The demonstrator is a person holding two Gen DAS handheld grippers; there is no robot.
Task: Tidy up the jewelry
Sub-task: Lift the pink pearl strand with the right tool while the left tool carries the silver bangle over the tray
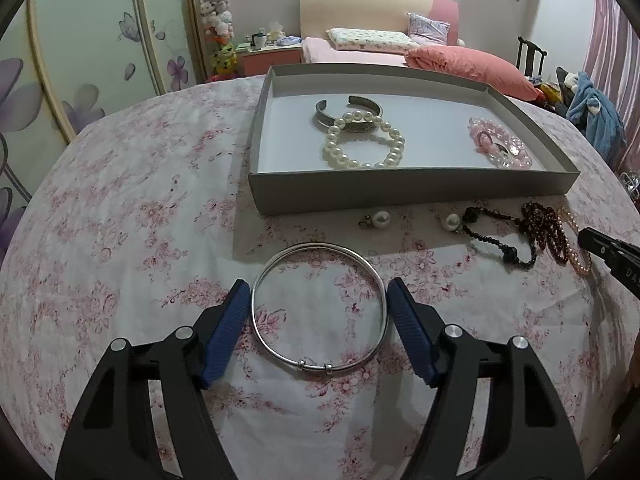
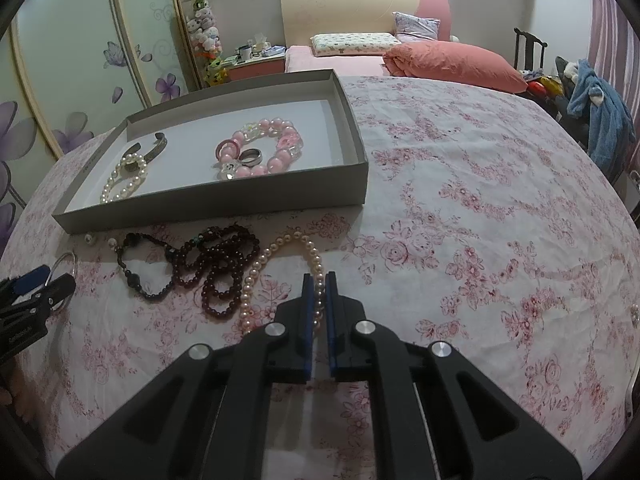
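A thin silver bangle (image 1: 316,367) lies on the flowered tablecloth, and my left gripper (image 1: 319,290) has a blue pad against each side of it. In the right wrist view, my right gripper (image 2: 319,280) is shut on a pale pearl necklace (image 2: 256,276) whose loop trails left over the cloth. The grey tray (image 1: 400,190) holds a silver cuff (image 1: 348,114), a white pearl bracelet (image 1: 362,144) and a pink bead bracelet (image 1: 500,144). Just in front of the tray lie two pearl earrings (image 1: 380,219), a black bead bracelet (image 2: 140,276) and a dark red bead strand (image 2: 216,276).
The table is round and draped in a pink floral cloth (image 2: 480,220), dropping away at its edges. A ring (image 2: 251,157) lies inside the pink bracelet in the tray. Behind stand a bed (image 1: 380,46), wardrobe doors (image 1: 80,60) and a chair with clothes (image 1: 592,108).
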